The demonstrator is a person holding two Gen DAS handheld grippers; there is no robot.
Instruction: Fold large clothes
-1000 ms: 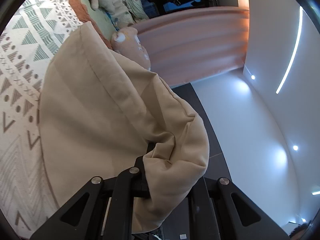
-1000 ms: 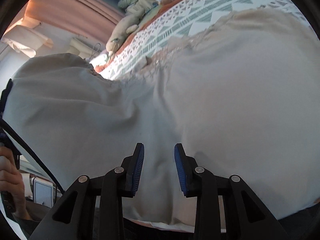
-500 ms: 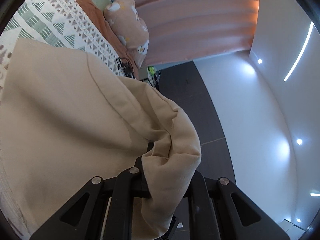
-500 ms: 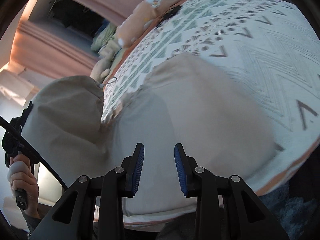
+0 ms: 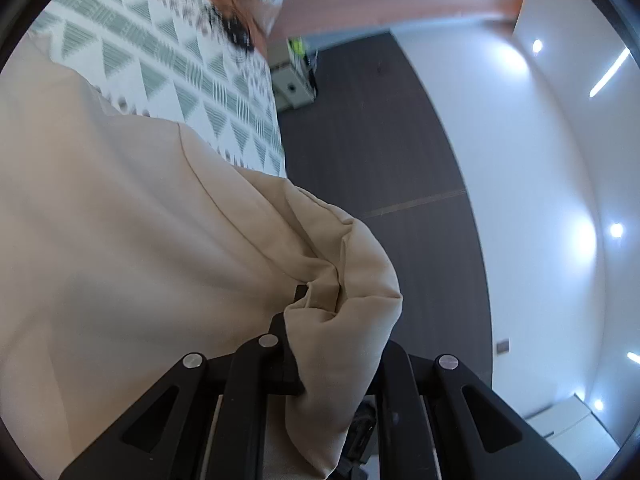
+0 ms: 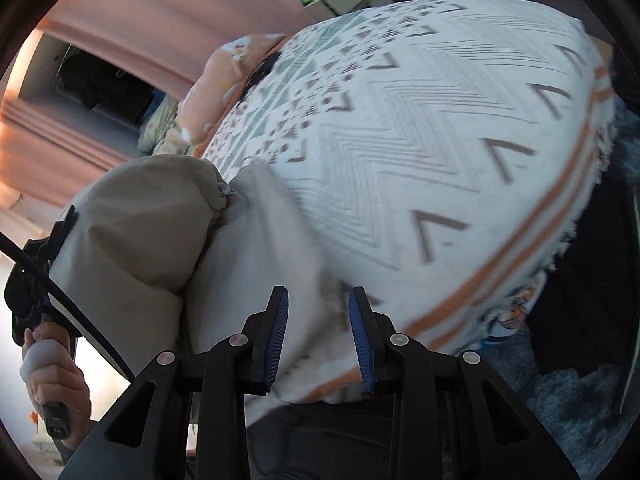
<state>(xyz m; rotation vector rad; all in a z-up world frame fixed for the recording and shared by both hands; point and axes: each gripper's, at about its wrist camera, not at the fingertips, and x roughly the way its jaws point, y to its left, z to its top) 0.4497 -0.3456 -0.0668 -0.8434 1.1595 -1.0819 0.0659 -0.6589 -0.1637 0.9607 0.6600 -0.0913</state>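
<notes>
A large beige garment (image 5: 120,260) fills the left half of the left wrist view and lies partly on the patterned bedspread (image 5: 180,52). My left gripper (image 5: 328,308) is shut on a bunched fold of it, and the cloth covers the right finger. In the right wrist view the garment (image 6: 140,220) hangs bunched at the left, held up by the left gripper (image 6: 36,280) in a person's hand (image 6: 52,380). My right gripper (image 6: 318,300) is open over the garment's lower edge and the bedspread (image 6: 420,140), with nothing gripped between its blue pads.
A peach pillow (image 6: 216,80) lies at the head of the bed, in front of pink curtains (image 6: 180,8). A small white cabinet (image 5: 292,84) stands on the dark floor (image 5: 380,140) beside the bed. A blue rug (image 6: 580,400) lies past the bed's fringed edge.
The garment has been drawn off the bedspread toward the left, uncovering most of the pattern in the right view. Both views have swung sideways; the left grip stays on the fold.
</notes>
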